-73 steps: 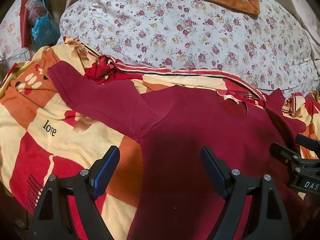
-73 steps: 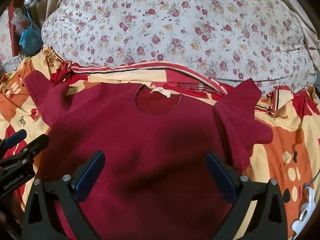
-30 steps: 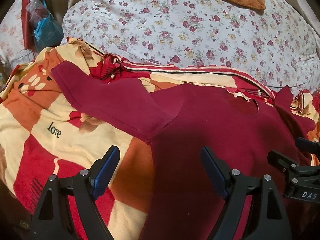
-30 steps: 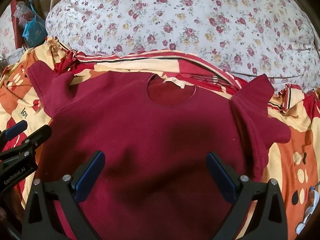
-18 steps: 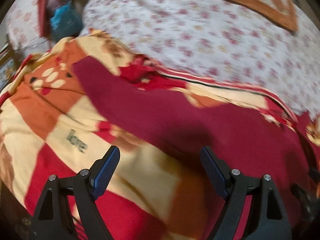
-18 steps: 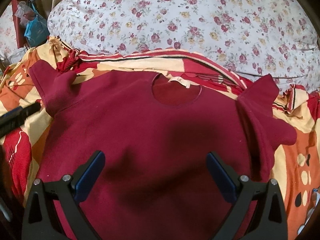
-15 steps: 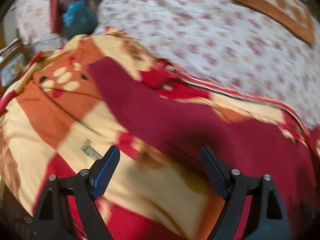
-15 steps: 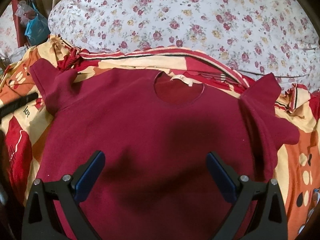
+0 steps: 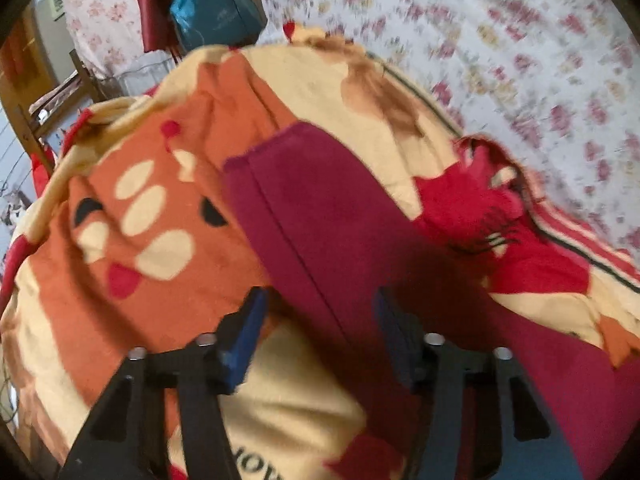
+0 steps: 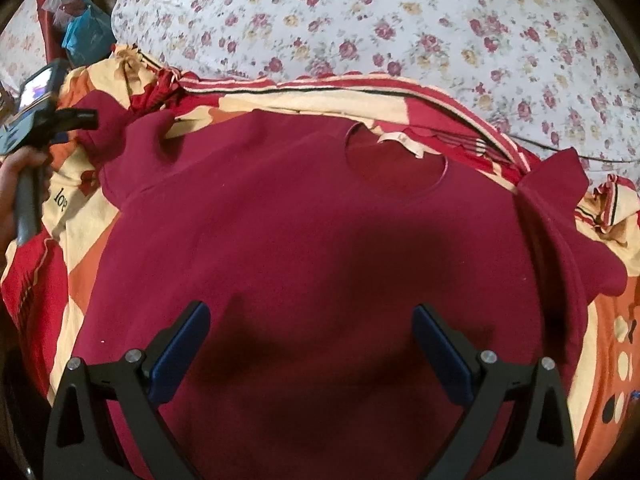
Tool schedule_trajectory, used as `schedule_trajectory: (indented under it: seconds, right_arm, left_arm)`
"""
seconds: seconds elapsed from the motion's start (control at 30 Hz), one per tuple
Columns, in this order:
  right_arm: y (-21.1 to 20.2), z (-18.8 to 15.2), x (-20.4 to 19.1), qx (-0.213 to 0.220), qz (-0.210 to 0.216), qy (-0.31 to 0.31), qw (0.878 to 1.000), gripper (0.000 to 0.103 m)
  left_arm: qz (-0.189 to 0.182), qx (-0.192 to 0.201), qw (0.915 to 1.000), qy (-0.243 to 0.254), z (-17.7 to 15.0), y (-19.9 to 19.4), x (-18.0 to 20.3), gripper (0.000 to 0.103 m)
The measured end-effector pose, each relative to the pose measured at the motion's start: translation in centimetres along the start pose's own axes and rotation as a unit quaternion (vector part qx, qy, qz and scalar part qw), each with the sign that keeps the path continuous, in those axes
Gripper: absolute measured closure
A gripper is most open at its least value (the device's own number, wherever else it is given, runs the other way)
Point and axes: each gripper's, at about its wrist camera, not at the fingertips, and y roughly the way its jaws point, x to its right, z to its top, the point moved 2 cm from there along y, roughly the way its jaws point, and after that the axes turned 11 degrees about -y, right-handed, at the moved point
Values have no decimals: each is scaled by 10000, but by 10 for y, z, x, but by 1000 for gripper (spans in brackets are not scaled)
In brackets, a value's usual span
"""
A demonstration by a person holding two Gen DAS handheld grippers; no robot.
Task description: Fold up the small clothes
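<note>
A dark red long-sleeved top (image 10: 304, 248) lies flat, front up, on a patterned blanket, neck hole (image 10: 396, 168) toward the far side. Its left sleeve (image 9: 320, 216) runs out over the blanket and its right sleeve (image 10: 560, 208) lies folded along the body. My left gripper (image 9: 318, 316) is open, its jaws either side of the left sleeve near the cuff end; it also shows in the right wrist view (image 10: 80, 118) at the sleeve end. My right gripper (image 10: 310, 336) is open and empty above the top's lower body.
The orange, yellow and red blanket (image 9: 152, 216) covers the bed. A white floral quilt (image 10: 400, 24) is heaped behind it. A blue plastic bag (image 9: 208, 8) and red cloth hang at the far left. A wooden frame (image 9: 48, 112) stands at the left edge.
My left gripper has swung left and forward from the top's body to the left sleeve, and its jaws have narrowed. My right gripper has hardly moved.
</note>
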Motion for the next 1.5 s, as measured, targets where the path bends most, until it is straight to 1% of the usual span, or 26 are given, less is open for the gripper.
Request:
schedule_trajectory:
  seconds: [0.03,0.07,0.1,0.13,0.2,0.3,0.37,0.5,0.63,0.77,0.97,1.13,1.3,1.5]
  right_arm:
    - [1,0,-1,-14,-7,-21,10000,1]
    - [1,-1,-1,-28,-12,-42,10000,1]
    - [2,-1,-1,-37,-12,-53,10000,1]
    - [2,-1,0,-43,-10,-53,10000,1]
    - [3,-2,1,-45,3,-12,10000,1]
    - [6,-1,1,-69,16,30,10000,1]
    - [4,-2,-1,-60,17,-15,10000,1]
    - [0,-3,-3,-36,35,-41,10000,1]
    - [-6,-5,0,17,64,35,10000,1]
    - [-12,-5,2,64,56,77,9999,1]
    - [-21,-8,7,116,0,120,9999,1]
    - [-29,-10,16,185,-39,270,9995,1]
    - [-36,-13,26,255,-74,416,9988,1]
    - [-40,-20,41,281,-138,637,9975,1]
  left_arm:
    - [87,-7,10000,30,0,5,1,82]
    - [200,59,9998,63,-1,7,3,87]
    - [259,140,9995,65,-2,5,3,97]
    - [216,176,9996,48,-3,2,4,103]
    - [-18,188,9998,30,-6,-7,7,103]
    - [-163,382,9990,157,-12,-29,13,103]
    - [-268,442,9985,177,-14,-40,16,103]
    - [-684,554,9959,193,-18,-72,21,103]
    - [-884,670,9931,386,-29,-100,30,103]
    - [-1071,715,9903,527,-44,-122,36,103]
    - [-1439,657,9848,714,-69,-148,46,103]
    - [-1822,637,9771,896,-89,-175,57,103]
    - [-2214,475,9688,1003,-112,-196,70,103]
    - [-2680,155,9553,1240,-159,-214,97,103]
